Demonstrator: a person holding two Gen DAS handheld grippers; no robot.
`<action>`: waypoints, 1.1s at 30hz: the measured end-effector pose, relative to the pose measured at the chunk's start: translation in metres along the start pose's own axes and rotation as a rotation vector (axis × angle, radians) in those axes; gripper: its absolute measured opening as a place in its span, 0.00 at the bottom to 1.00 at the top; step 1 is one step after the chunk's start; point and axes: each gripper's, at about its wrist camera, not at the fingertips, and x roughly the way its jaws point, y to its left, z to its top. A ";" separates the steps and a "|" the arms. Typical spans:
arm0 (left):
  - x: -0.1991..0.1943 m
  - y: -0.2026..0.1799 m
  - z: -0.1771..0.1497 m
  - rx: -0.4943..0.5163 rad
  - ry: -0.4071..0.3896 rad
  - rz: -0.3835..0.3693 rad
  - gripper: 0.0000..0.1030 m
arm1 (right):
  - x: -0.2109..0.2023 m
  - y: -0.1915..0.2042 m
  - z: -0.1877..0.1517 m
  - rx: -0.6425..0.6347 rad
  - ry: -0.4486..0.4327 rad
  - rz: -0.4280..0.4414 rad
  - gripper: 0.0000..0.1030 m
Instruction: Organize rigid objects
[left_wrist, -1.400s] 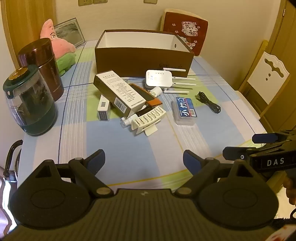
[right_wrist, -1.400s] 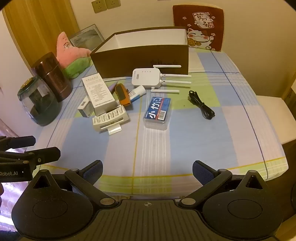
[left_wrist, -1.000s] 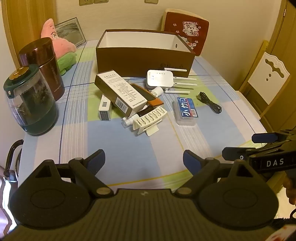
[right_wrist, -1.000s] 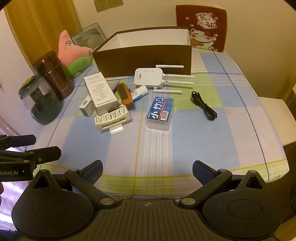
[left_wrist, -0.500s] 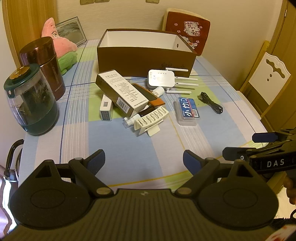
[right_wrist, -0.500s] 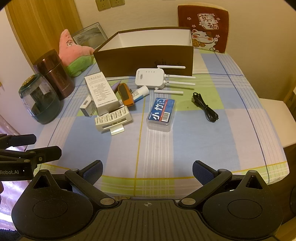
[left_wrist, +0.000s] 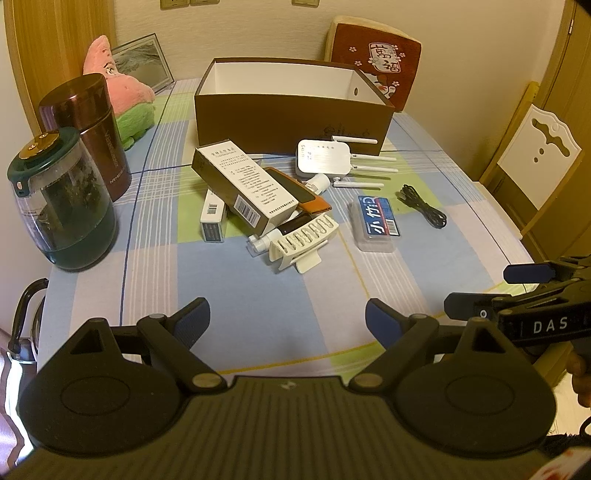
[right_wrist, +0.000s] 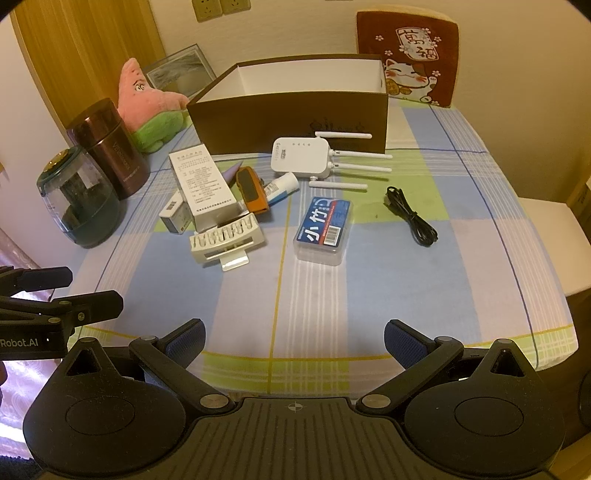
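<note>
Both cameras have been eased slightly toward the table since the earlier frames, while the objects on it lie unmoved. A checked tablecloth (right_wrist: 369, 295) in blue, green and white is spread over the table, walled in cream, with a wooden chair (left_wrist: 532, 162) at the right. At far left a glass jar (left_wrist: 59, 206) and a maroon flask (left_wrist: 88, 133) are stood, a pink plush toy (right_wrist: 147, 107) behind them. The left gripper (left_wrist: 287, 317) is held low over the near edge, its jaws spread wide and nothing between them. Well ahead of it a heap is seen: a tall carton (left_wrist: 243, 184) leaned across a small box (left_wrist: 213, 216), an orange-edged case (right_wrist: 252, 190), a tube (right_wrist: 280, 188) and a white slotted rack (left_wrist: 303, 242). Behind, an open brown box (right_wrist: 291, 107) is set, apparently empty, though its floor is hidden. A white router (right_wrist: 301, 157) lies just before it, then a clear blue-labelled case (right_wrist: 325, 229) and a black cable (right_wrist: 410, 216). The right gripper (right_wrist: 293, 341) is likewise held parted and unloaded, well short of the blue-labelled case.
</note>
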 end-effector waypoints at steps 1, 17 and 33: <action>0.000 0.000 0.000 0.000 0.000 0.000 0.87 | 0.000 0.000 0.000 0.000 0.000 0.000 0.98; 0.000 0.000 0.000 0.001 0.000 0.000 0.87 | 0.001 0.001 0.002 -0.001 -0.001 0.000 0.98; 0.000 0.000 0.000 0.001 0.002 -0.001 0.87 | 0.004 0.002 0.004 -0.002 0.001 0.000 0.98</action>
